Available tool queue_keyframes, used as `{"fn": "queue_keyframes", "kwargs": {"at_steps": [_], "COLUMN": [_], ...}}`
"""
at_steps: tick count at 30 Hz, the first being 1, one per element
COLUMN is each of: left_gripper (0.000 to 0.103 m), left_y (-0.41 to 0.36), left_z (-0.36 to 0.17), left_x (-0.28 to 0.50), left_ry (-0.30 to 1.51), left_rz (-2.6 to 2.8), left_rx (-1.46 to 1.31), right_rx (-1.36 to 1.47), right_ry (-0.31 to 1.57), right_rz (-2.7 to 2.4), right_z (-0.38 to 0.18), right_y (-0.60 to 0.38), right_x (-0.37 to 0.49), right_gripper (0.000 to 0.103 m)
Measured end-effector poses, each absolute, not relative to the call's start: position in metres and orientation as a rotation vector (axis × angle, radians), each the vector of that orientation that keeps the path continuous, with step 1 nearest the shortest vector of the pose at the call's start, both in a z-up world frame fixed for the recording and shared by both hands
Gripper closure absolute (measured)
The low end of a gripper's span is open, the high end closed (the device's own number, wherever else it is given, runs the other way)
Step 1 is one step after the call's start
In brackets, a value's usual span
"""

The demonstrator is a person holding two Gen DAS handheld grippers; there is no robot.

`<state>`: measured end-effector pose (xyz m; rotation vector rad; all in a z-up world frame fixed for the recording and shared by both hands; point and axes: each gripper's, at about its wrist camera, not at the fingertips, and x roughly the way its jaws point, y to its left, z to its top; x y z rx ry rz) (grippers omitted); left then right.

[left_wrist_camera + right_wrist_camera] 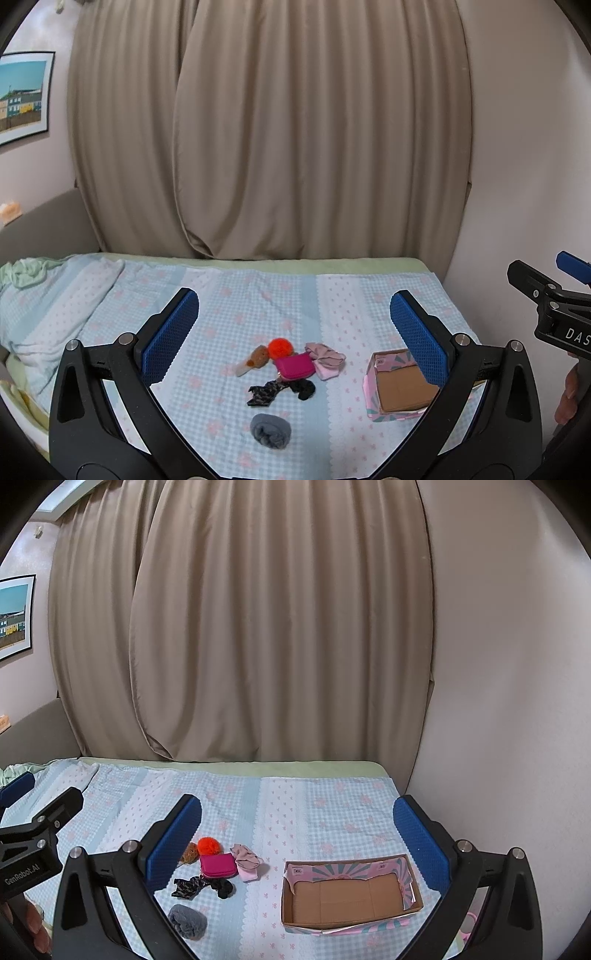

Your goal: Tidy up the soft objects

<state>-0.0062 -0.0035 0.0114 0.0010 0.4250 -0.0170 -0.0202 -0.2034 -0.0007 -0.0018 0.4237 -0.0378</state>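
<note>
Both tools, left tool (291, 325) and right tool (297, 830), hover spread and empty above the bed (332, 805). The soft items (218, 871) lie bunched left of the empty box (351, 919); a grab may snag neighbours.

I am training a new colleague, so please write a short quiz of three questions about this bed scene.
1. True or false: the cardboard box already holds an item.
2. Which item lies closest to the cameras? A) orange pompom B) grey fluffy item C) pink cloth
3. Fill in: both the left tool and the right tool are ____.

Key: 1 false; 2 B; 3 open.
</note>
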Motion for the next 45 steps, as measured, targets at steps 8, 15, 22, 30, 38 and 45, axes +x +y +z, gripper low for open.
{"fn": "queue_keyframes", "kwargs": {"at_steps": [8, 15, 22, 30, 38, 45], "left_gripper": [0.001, 0.001, 0.001, 0.001, 0.001, 0.001], "left_y": [-0.0032, -0.005, -0.005, -0.0048, -0.008, -0.0094], "left_z": [0.0105, 0.01, 0.011, 0.0103, 0.0085, 0.0053], "left_x": [-0.0074, -0.0083, -0.0079, -0.0115, -0.012, -0.0148], "left_ry": [0.422, 0.423, 0.42, 0.409, 0.397, 0.397], "left_rz": [-0.019, -0.018, -0.021, -0.029, -0.026, -0.016], "left_rx": [-0.001, 0.0, 0.002, 0.01, 0.026, 0.03], "right_rx": [-0.004, -0.003, -0.003, 0.0, 0.003, 0.001], "right_ry": [0.423, 0.425, 0.424, 0.417, 0.419, 0.417], "right_rz": [-0.04, -0.04, -0.039, -0.041, -0.042, -0.042], "right_z": [-0.0019, -0.0032, -0.0037, -0.0041, -0.0067, -0.0065], "right_y": [-0.2021, -0.2014, -0.2014, -0.2006, -0.2012, -0.2005], "right_x": [-0.0201, -0.0201, -0.0196, -0.0205, -0.0189, -0.0201], "right_gripper": [0.0, 0.0, 0.0, 0.0, 0.0, 0.0]}}
